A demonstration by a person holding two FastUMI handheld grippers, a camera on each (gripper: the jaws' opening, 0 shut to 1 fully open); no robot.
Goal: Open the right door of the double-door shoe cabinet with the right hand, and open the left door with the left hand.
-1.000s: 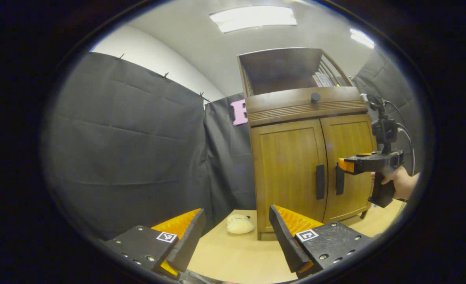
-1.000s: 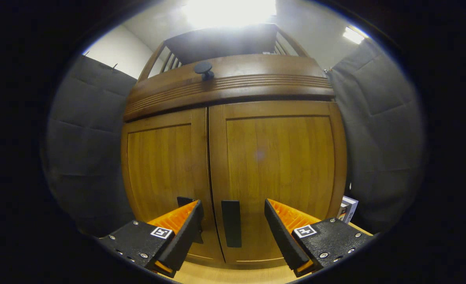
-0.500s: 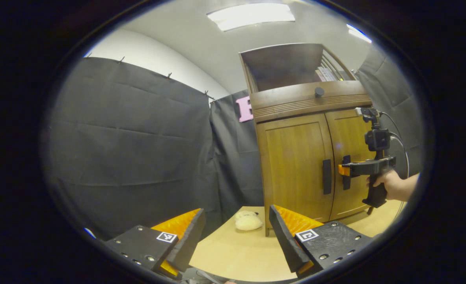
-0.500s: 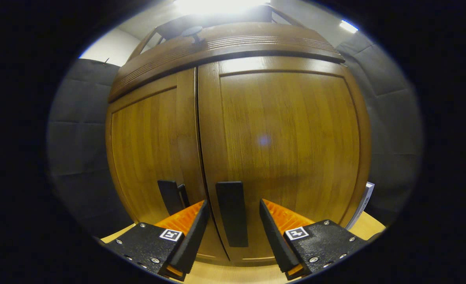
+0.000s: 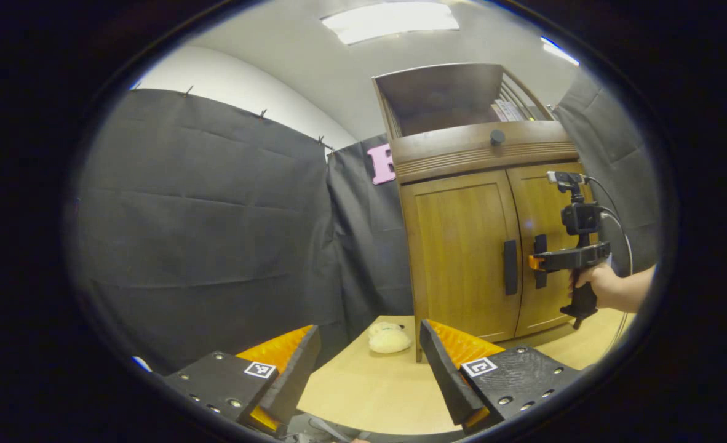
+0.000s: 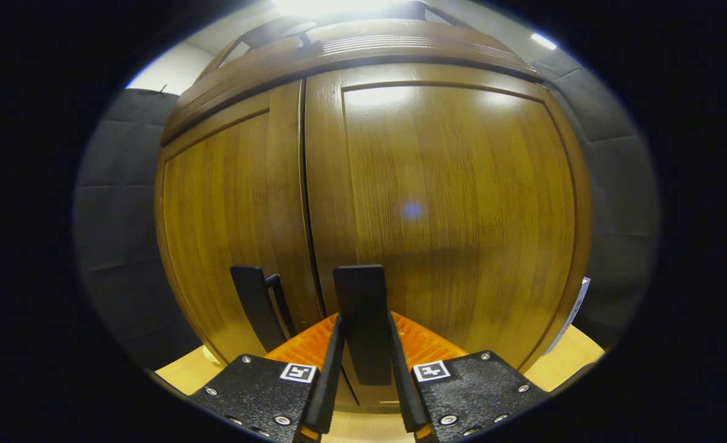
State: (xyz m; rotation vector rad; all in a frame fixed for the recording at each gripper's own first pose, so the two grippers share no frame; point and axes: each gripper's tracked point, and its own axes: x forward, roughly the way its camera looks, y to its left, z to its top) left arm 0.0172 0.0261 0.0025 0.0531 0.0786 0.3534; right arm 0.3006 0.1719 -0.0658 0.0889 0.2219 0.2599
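The wooden shoe cabinet [image 5: 480,160] stands on a tabletop with both doors closed. In the left gripper view its left door [image 5: 462,252] carries a dark vertical handle [image 5: 510,267], and the right door [image 5: 554,209] has a matching one [image 5: 540,278]. A hand holds my right gripper [image 5: 534,263] at that right handle. In the right gripper view the right door [image 6: 456,203] looms close, and my right gripper [image 6: 365,369] is shut on the right handle [image 6: 361,307]. The left handle [image 6: 254,304] stands just beside it. My left gripper [image 5: 369,369] hangs open well short of the cabinet, holding nothing.
A cream plush object [image 5: 389,339] lies on the light wooden tabletop [image 5: 363,394] by the cabinet's left front corner. A round knob [image 5: 497,136] sits on the drawer above the doors. A white box edge [image 6: 576,307] shows right of the cabinet.
My right gripper moved in to the right door's handle and its fingers closed on it. The left gripper drifted slightly and stayed open.
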